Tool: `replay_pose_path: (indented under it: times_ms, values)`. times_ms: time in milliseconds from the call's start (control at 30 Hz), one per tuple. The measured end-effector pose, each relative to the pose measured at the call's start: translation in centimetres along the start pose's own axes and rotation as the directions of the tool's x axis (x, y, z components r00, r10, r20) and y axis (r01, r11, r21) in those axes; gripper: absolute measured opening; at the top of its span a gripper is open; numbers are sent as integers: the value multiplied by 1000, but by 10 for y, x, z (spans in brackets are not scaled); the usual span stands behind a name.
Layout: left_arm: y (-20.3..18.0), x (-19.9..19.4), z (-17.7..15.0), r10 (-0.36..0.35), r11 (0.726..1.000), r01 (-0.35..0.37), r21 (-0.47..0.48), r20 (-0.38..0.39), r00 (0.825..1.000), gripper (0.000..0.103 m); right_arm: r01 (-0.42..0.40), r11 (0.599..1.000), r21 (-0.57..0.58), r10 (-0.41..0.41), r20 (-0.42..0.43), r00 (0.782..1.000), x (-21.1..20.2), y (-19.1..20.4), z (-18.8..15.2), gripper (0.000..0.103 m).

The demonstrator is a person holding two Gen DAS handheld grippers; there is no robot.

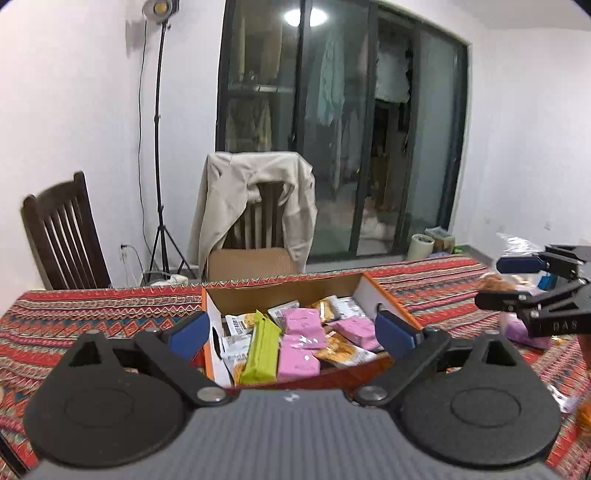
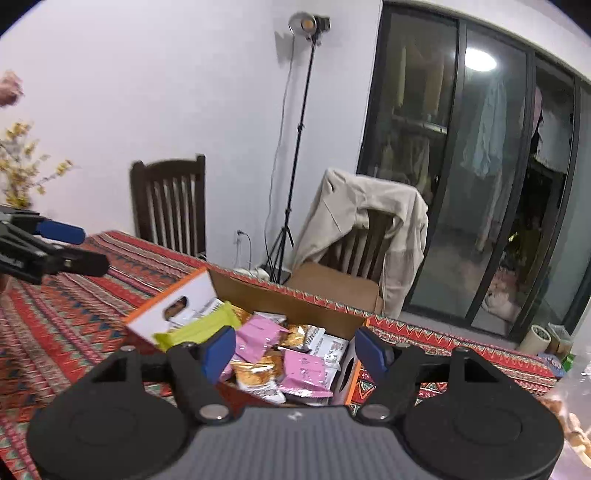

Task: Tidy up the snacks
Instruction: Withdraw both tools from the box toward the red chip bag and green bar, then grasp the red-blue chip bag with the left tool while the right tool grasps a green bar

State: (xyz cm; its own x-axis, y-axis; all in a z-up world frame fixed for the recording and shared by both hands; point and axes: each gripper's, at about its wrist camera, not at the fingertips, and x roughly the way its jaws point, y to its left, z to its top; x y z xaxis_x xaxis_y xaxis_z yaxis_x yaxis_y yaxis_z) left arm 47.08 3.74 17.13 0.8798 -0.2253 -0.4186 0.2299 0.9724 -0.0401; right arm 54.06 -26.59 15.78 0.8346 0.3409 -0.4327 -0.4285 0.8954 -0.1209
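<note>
1. An open cardboard box with orange-and-white outer walls (image 1: 364, 291) sits on a table covered with a red, zigzag-patterned woven cloth (image 1: 92, 314); it is my landmark for everything else.
2. Inside the box lies a loose heap of snack packets: pink rectangular pouches (image 1: 301, 325), a lime-green long packet (image 1: 263, 350) leaning toward the box's white end wall, golden foil packs (image 1: 341, 350) and white printed sachets (image 1: 236, 323).
3. The left gripper (image 1: 291, 330), black with blue pads, hangs over the near edge of the box. Its jaws are spread wide, nothing between them, no pad touching a packet.
4. The right gripper (image 2: 293, 352), the same make, is also above the near side of the box, jaws apart and empty, the packets showing through the gap.
5. From the left wrist view the right gripper reaches in off to the right of the box, over the cloth, above a purple packet (image 1: 524, 330) lying outside the box.
6. Behind the box, beyond the table's far edge, stands a dark wooden chair draped with a beige jacket (image 1: 255, 199).
7. A second dark slatted wooden chair (image 1: 62, 236) stands to the left behind the box, by the white wall.
8. Between the two chairs rises a black light stand with a round lamp (image 1: 159, 7).
9. Farther behind the box are dark-framed sliding glass doors (image 1: 340, 129).
</note>
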Motion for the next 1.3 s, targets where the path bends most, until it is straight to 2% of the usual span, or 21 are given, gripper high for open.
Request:
replay_pose_path:
  times_ms: [100,267,333,400,500,633,733,833,967,1067,1300]
  values:
    - [-9,-45,-22,-2,1000,1,19,38,999,102,-7,1000,-11,8,43,999,-45,9,-7,78]
    - [-24,-107,-73,35,999,-37,20,75,997,103,-22,999,-31,25,86,996,-113,23,-40,80]
    - [-31,-124,-93,51,998,-52,19,86,995,103,-17,999,-40,21,101,995,-136,30,-56,83]
    - [-43,-139,-116,99,995,-102,21,95,991,103,-21,999,-32,25,121,992,-161,36,-76,89]
    - [-60,-160,-149,142,990,-144,6,119,983,103,-45,999,-8,45,145,988,-192,47,-108,92]
    - [-72,-176,-188,140,988,-134,-75,82,987,103,-33,999,25,29,131,991,-218,61,-151,93]
    - [-82,-179,-212,173,981,-169,-94,36,984,103,-17,998,60,10,103,995,-227,69,-182,93]
    - [-88,-175,-233,190,979,-191,-73,-20,981,103,-35,992,120,27,69,997,-227,73,-216,93]
    - [-88,-167,-243,204,976,-208,-61,-75,976,103,-40,978,206,43,-9,999,-214,75,-258,93]
    - [-85,-168,-244,208,974,-214,-80,-77,975,103,-20,977,214,30,-45,999,-207,78,-271,93]
    - [-87,-148,-239,189,976,-199,-85,-111,976,103,-15,972,234,19,-18,1000,-204,67,-270,93]
